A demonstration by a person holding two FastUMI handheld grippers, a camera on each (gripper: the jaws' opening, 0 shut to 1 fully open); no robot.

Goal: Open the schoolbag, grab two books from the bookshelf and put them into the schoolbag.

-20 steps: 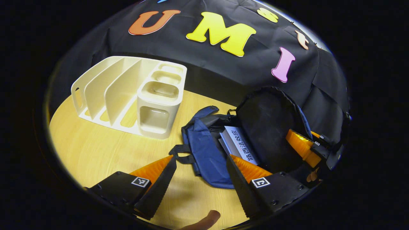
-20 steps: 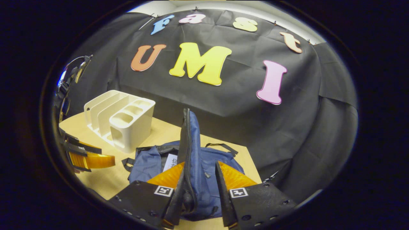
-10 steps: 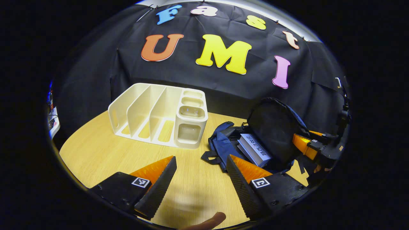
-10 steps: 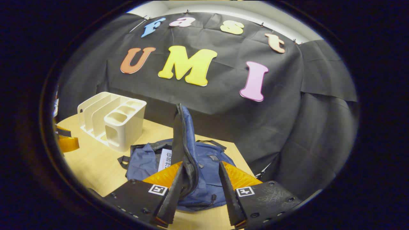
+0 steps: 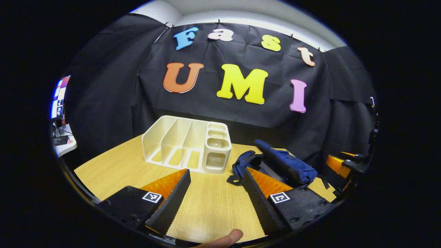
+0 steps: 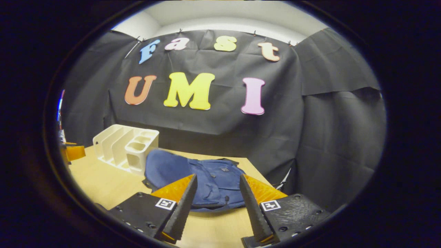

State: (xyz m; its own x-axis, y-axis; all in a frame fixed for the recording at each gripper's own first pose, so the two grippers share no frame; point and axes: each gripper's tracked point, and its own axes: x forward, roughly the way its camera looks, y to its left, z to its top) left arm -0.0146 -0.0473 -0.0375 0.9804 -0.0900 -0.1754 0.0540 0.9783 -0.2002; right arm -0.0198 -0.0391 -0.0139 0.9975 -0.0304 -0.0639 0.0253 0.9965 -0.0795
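The blue schoolbag (image 6: 206, 175) lies flat on the wooden table (image 6: 103, 182), its flap folded down over the opening and hiding the inside. In the left gripper view the schoolbag (image 5: 287, 167) lies right of the white bookshelf (image 5: 187, 144), whose slots stand bare. My right gripper (image 6: 217, 182) is open, held back above the bag's near edge and touching nothing. My left gripper (image 5: 217, 179) is open over bare table, in front of the shelf. The right gripper (image 5: 339, 165) also shows at the far right, and the left gripper (image 6: 74, 151) at the left edge.
The bookshelf (image 6: 127, 146) stands at the back left of the table (image 5: 113, 165), close to the black cloth wall. A fingertip (image 5: 224, 237) of the holding hand shows at the bottom. A small stand with a screen (image 5: 60, 113) is off the table's left side.
The right gripper has let go of the bag's raised flap, which dropped flat and covers the books. Both grippers pulled back and tilted up from the bag.
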